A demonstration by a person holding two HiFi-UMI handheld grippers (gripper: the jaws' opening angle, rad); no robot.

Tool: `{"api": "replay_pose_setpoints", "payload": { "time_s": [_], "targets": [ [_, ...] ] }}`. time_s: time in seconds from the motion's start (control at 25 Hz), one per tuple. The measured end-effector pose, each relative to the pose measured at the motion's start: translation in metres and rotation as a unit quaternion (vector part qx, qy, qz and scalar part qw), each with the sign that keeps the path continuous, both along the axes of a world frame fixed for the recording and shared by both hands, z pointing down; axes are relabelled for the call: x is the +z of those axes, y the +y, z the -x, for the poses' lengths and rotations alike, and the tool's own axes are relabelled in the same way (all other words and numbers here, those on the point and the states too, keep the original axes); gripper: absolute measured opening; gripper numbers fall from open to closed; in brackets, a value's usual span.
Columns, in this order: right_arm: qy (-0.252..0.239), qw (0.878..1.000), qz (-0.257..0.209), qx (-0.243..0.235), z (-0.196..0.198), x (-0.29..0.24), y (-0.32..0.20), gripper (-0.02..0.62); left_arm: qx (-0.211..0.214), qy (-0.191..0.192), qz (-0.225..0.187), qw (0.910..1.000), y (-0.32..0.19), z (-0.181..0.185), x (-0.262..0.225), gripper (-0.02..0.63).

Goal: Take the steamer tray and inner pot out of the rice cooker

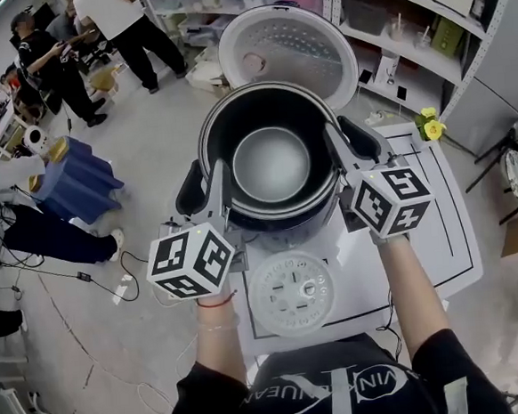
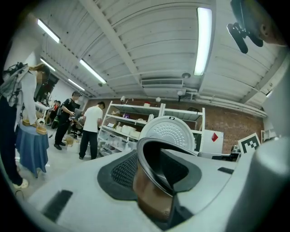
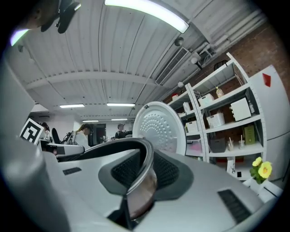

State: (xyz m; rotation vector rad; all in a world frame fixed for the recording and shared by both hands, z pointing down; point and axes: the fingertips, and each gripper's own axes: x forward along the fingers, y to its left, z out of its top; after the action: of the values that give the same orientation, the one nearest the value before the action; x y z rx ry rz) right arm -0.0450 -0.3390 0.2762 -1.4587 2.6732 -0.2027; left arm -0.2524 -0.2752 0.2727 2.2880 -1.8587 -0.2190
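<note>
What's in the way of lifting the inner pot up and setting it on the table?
Nothing visible blocks the inner pot overhead; the lid is tipped back behind it. The steamer tray already lies on the table just in front of it, so that spot is taken.

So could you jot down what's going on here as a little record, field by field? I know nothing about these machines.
setting: white table, workshop shelves behind
rice cooker: lid open, tipped back
inner pot: gripped by its rim on two opposite sides, looks empty
left claw: clamped on the pot's left rim
right claw: clamped on the pot's right rim
steamer tray: already out, flat on the table in front of the cooker
nearby: yellow flowers at the table's far right
</note>
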Motion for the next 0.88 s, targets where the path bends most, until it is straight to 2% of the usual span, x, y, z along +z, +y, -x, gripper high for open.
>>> {"api": "replay_pose_setpoints", "payload": {
  "time_s": [0.24, 0.52, 0.88],
  "targets": [
    [-0.027, 0.999, -0.035, 0.002, -0.019, -0.033, 0.02, 0.089, 0.005, 0.001, -0.032, 0.9995, 0.017, -0.017, -0.029, 0.15],
    [-0.044, 0.997, -0.064, -0.015, -0.053, -0.062, 0.042, 0.09, -0.015, 0.01, -0.055, 0.9983, 0.04, -0.051, -0.05, 0.144],
    [-0.051, 0.996, -0.067, -0.019, -0.13, -0.071, 0.071, 0.087, -0.02, 0.022, -0.053, 0.9981, 0.07, -0.128, -0.05, 0.144]
  ]
}}
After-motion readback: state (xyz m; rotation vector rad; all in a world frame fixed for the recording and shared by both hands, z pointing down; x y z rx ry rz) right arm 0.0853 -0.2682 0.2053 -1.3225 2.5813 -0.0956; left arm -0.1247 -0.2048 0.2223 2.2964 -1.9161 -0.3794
